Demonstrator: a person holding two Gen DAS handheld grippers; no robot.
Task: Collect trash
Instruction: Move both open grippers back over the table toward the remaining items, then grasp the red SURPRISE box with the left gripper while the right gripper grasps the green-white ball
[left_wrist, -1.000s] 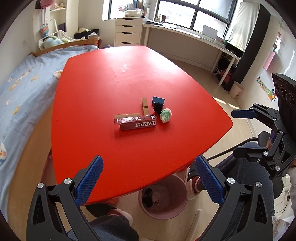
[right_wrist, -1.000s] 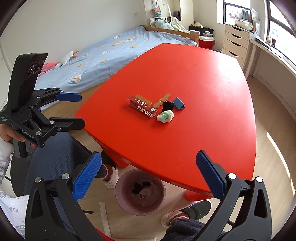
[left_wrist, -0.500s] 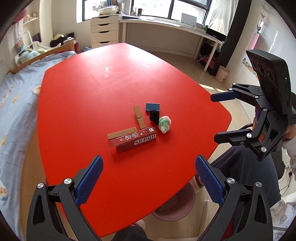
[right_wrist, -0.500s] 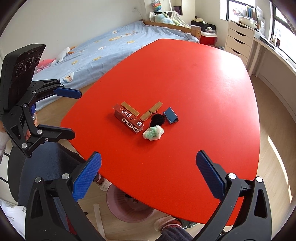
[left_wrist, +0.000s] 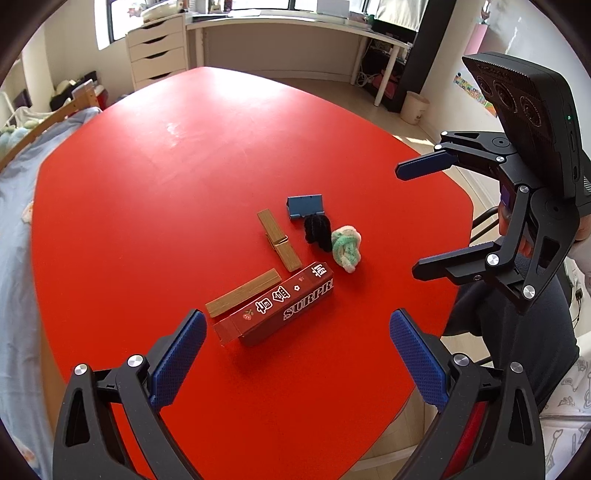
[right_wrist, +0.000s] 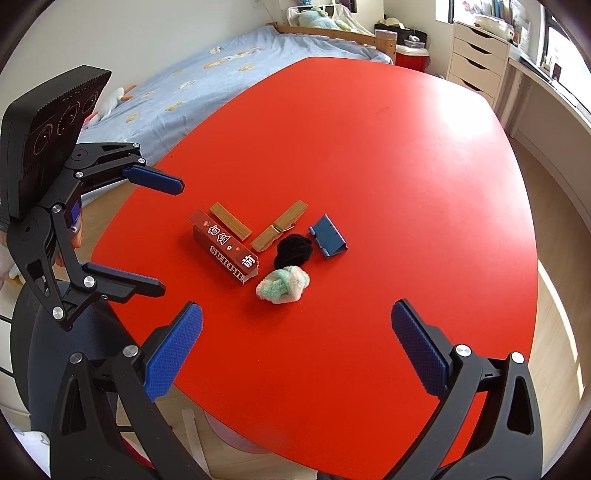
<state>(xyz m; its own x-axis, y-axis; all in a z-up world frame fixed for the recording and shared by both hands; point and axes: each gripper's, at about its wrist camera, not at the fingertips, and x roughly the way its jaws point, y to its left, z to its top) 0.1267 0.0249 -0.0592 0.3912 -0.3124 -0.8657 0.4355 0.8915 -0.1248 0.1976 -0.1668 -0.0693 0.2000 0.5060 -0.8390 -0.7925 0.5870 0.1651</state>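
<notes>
Small items lie together on the red table (left_wrist: 147, 177): a red box marked SURPRISE (left_wrist: 275, 306) (right_wrist: 223, 251), a wooden strip (left_wrist: 242, 292) (right_wrist: 231, 220), a wooden clothespin (left_wrist: 279, 239) (right_wrist: 279, 230), a blue folded clip (left_wrist: 304, 206) (right_wrist: 328, 237), a black fuzzy lump (left_wrist: 318, 232) (right_wrist: 293, 251) and a green-white yarn ball (left_wrist: 346, 248) (right_wrist: 283, 285). My left gripper (left_wrist: 297, 363) (right_wrist: 159, 236) is open and empty, above the table just short of the red box. My right gripper (right_wrist: 295, 354) (left_wrist: 413, 221) is open and empty, near the yarn ball.
A pink bin (right_wrist: 236, 439) shows partly under the table's near edge in the right wrist view. A bed with a blue cover (right_wrist: 221, 70) stands beside the table. White drawers (left_wrist: 157, 50) and a long desk (left_wrist: 295, 27) line the window wall.
Both grippers have moved forward and in over the table toward the items. The items look larger and the bin has slipped under the table edge. Both stay open.
</notes>
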